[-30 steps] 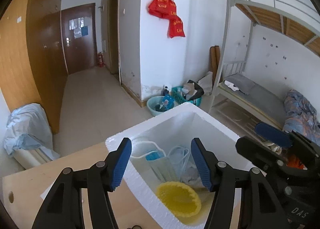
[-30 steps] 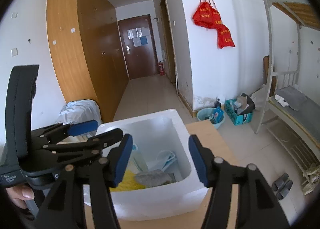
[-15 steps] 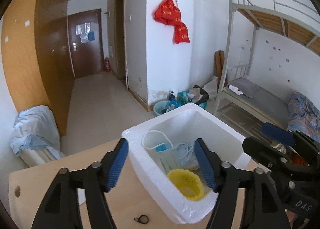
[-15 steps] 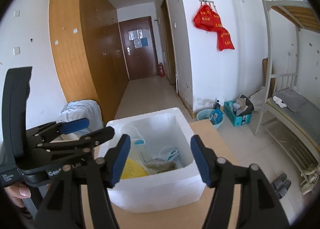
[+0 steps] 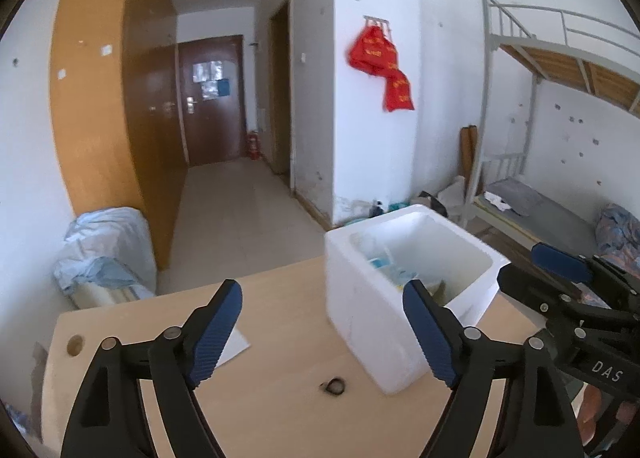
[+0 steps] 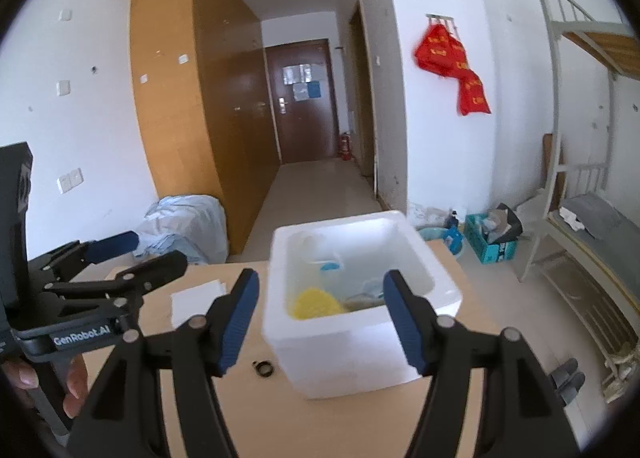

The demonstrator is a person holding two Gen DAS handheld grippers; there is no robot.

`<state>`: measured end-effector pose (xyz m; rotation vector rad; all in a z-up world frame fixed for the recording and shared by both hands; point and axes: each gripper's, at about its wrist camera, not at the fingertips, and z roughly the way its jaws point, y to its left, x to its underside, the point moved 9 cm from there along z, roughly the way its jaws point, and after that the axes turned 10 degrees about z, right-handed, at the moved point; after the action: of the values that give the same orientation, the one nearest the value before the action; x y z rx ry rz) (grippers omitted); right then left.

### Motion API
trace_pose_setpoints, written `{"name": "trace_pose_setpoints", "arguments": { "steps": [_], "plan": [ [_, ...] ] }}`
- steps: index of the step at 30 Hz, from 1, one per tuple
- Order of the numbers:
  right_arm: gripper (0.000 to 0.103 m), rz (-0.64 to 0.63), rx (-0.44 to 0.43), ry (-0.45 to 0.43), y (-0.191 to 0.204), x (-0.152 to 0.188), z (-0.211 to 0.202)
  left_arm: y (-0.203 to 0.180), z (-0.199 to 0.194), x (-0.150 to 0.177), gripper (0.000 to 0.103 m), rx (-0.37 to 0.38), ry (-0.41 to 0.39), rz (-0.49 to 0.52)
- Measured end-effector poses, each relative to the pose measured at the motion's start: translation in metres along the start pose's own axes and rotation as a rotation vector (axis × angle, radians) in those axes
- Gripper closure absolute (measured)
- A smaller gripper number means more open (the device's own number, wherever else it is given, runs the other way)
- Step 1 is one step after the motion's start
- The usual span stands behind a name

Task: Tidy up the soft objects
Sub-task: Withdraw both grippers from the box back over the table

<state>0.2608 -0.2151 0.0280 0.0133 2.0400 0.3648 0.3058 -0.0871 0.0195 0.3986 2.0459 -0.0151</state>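
A: How is the bench (image 6: 224, 410) laid out?

B: A pale wooden top is seen in both views. A white foam box (image 6: 352, 342) is set on it, toward its far right part. A white sheet of paper (image 6: 196, 298) is laid flat to the left of the box, apart from it. A small dark ring (image 6: 264, 368) is found on the wood just beside the near left corner of the box.

A: Where are the soft things located?

B: They are held inside the box. A yellow mesh item (image 6: 316, 304) is seen against the near wall. Pale blue and white pieces (image 6: 370, 288) are piled beside it; their kind cannot be told through the blur.

A: What is the condition of the left tool (image 5: 322, 332)?

B: Its jaws are spread wide and have just been opening. Nothing is gripped; only bare wood and the near left corner of the box are seen between the blue pads (image 5: 218, 332).

A: And the right tool (image 6: 320, 322)?

B: Its jaws are also parted, having just been opening by a smaller amount. Nothing is gripped. The near wall of the box is framed between them, without contact.
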Motion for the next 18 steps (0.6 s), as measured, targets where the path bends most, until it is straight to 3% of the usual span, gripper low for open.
{"name": "trace_pose_setpoints", "arguments": {
  "steps": [8, 14, 18],
  "plan": [
    [0.021, -0.042, -0.072, 0.016, 0.037, 0.015, -0.014, 0.034, -0.041, 0.029, 0.002, -0.089, -0.018, -0.049],
    [0.007, -0.068, -0.134, 0.036, 0.066, 0.030, -0.019, 0.069, -0.070, 0.065, 0.000, -0.172, 0.002, -0.107],
    [0.007, -0.101, -0.165, 0.071, 0.087, 0.044, -0.013, 0.097, -0.089, 0.090, 0.000, -0.248, -0.003, -0.150]
  ]
}}
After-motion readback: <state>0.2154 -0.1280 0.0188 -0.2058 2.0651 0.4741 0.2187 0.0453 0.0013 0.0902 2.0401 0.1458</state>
